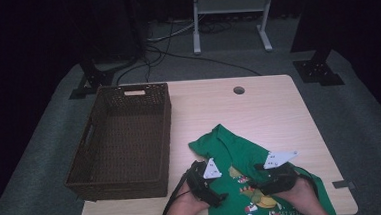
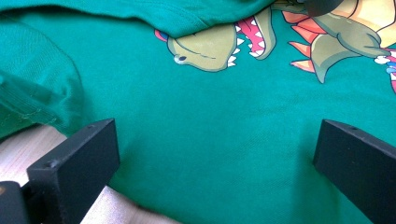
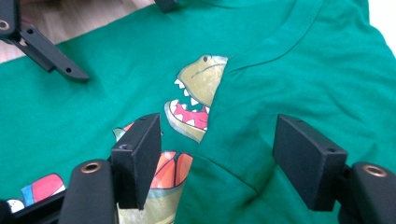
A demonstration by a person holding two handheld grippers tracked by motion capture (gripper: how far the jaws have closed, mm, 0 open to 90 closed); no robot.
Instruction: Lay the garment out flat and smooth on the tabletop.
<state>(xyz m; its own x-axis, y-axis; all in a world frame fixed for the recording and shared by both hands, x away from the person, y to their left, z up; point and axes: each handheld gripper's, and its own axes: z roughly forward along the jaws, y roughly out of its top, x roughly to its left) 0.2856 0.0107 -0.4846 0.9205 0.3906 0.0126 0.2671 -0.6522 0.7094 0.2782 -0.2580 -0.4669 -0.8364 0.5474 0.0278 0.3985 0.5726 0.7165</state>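
Note:
A green T-shirt point(image 1: 241, 147) with a dinosaur print point(image 2: 210, 46) lies crumpled on the front right part of the wooden table point(image 1: 258, 103). My left gripper point(image 1: 218, 195) rests low at the shirt's left edge. In the left gripper view it point(image 2: 217, 133) is open, its jaws wide apart over flat green cloth. My right gripper point(image 1: 253, 185) sits over the print. In the right gripper view it point(image 3: 217, 128) is open, with a folded-over flap of the shirt point(image 3: 261, 116) lying between the jaws, and the pads stand clear of the cloth.
A dark wicker basket point(image 1: 167, 134) stands on the left half of the table with nothing visible in it. A round cable hole point(image 1: 238, 90) is at the back edge. One jaw of the left gripper point(image 3: 46, 46) appears at the top left of the right gripper view.

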